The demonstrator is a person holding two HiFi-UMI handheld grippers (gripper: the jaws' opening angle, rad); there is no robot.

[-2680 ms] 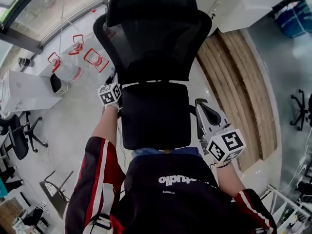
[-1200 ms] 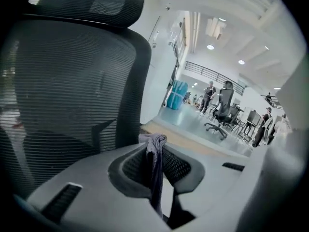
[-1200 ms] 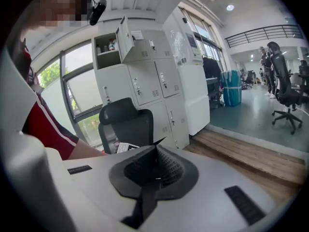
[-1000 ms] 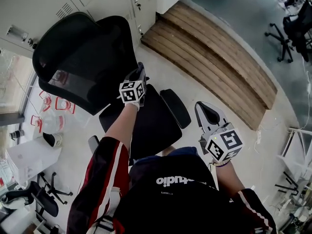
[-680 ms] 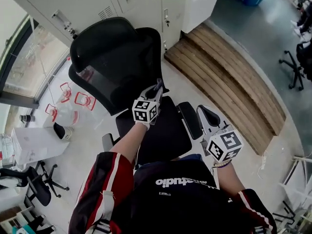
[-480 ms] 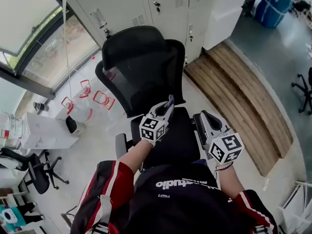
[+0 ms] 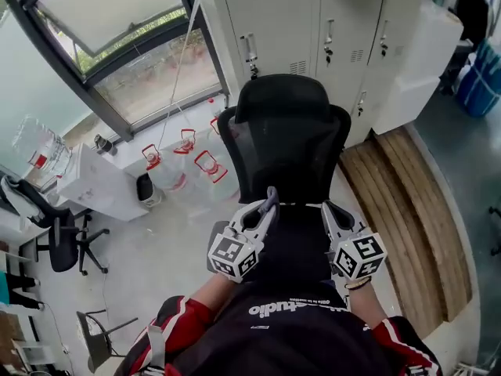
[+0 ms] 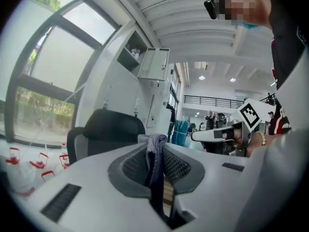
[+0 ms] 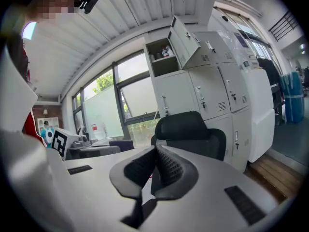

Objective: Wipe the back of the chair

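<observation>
Apparently pre-wipe: my left gripper pinched a grey cloth, right gripper sat closed, empty; next needed cloth onto the mesh backrest.

Place: an office or shared workroom.
Landmark: black mesh office chair.
Behind the chair: grey metal lockers.
Left of it: tall window, water jugs, another swivel chair.
Right of it: wooden step.
</observation>
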